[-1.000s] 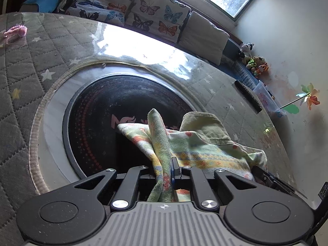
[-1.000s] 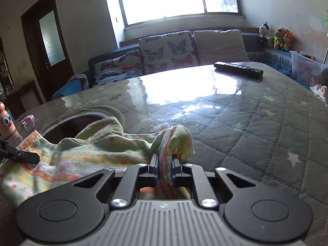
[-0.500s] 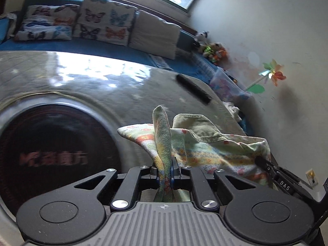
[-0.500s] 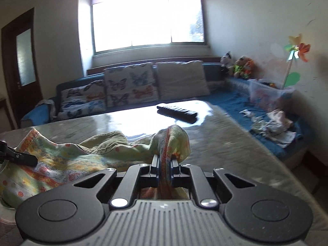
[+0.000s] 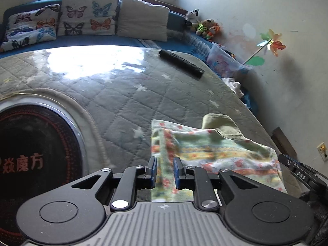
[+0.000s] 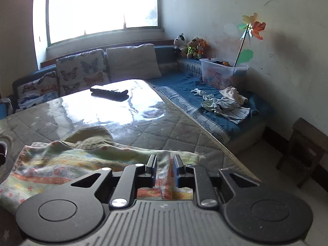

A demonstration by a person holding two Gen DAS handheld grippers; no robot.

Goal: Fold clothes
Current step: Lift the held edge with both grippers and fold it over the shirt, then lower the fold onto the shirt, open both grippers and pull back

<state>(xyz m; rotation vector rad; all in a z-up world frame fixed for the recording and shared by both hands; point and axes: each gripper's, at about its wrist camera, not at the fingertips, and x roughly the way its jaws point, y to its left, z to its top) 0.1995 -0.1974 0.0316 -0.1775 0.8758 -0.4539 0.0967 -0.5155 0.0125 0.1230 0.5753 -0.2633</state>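
A small garment [image 5: 215, 153] with a green, yellow and orange print and an olive lining lies flat on the quilted grey table cover. My left gripper [image 5: 165, 169] is open, its blue-padded fingers standing either side of the garment's left edge. My right gripper [image 6: 165, 167] is open over the garment [image 6: 82, 164] near its right edge, close to the table's front right border. The right gripper's body [image 5: 301, 176] shows at the right of the left wrist view.
A black round hotplate [image 5: 30, 153] is set in the table at the left. A black remote [image 5: 180, 63] lies at the table's far side. A blue sofa with cushions [image 6: 131, 61], loose clothes [image 6: 225, 104] and a toy box [image 6: 221, 71] runs behind and right. A dark stool [image 6: 305, 143] stands on the floor.
Both grippers carried the pinched garment to the right across the table, laid it flat and opened, letting go of it.
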